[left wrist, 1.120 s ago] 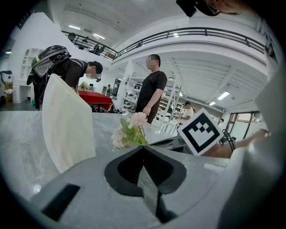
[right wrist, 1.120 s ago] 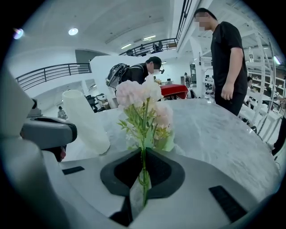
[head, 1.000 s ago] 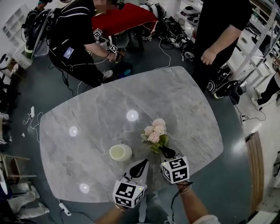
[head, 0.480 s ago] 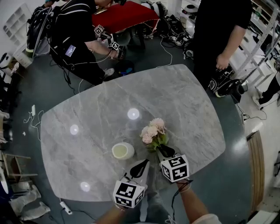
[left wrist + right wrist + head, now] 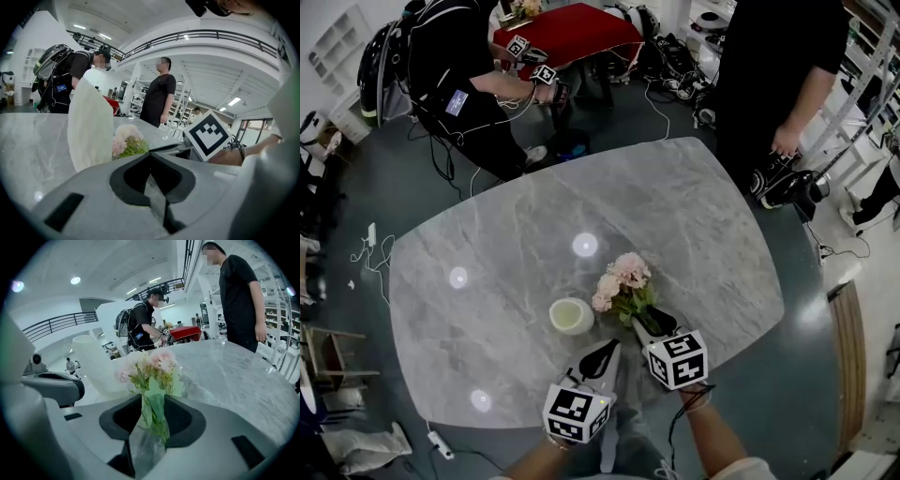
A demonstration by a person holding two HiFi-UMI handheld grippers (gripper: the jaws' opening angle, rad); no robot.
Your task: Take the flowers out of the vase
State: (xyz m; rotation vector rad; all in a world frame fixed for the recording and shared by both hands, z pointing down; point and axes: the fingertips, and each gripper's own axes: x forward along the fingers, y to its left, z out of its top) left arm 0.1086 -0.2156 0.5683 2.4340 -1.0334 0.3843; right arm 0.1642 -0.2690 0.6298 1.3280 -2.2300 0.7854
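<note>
A small bouquet (image 5: 619, 283) of pink blooms and green stems lies on the marble table (image 5: 694, 225), outside the vase. Its blooms point up-left and its stems run back between the jaws of my right gripper (image 5: 643, 325). Those jaws have just been opening and now stand apart around the stems (image 5: 154, 416) without pressing them. The white vase (image 5: 571, 316) stands upright just left of the blooms, with nothing in it. My left gripper (image 5: 606, 354) is shut on nothing, just short of the vase (image 5: 90, 124). The flowers (image 5: 126, 139) show beside the vase.
A person in black (image 5: 464, 89) bends over a red table (image 5: 567, 33) at the back left. Another person (image 5: 778, 75) stands at the table's far right edge. Cables and gear (image 5: 675, 80) litter the floor beyond. Ceiling lights are reflected in the tabletop (image 5: 585, 246).
The bouquet's blooms have swung left and lower, nearer the vase. The right gripper's jaws have parted around the stems. The left gripper has stayed put.
</note>
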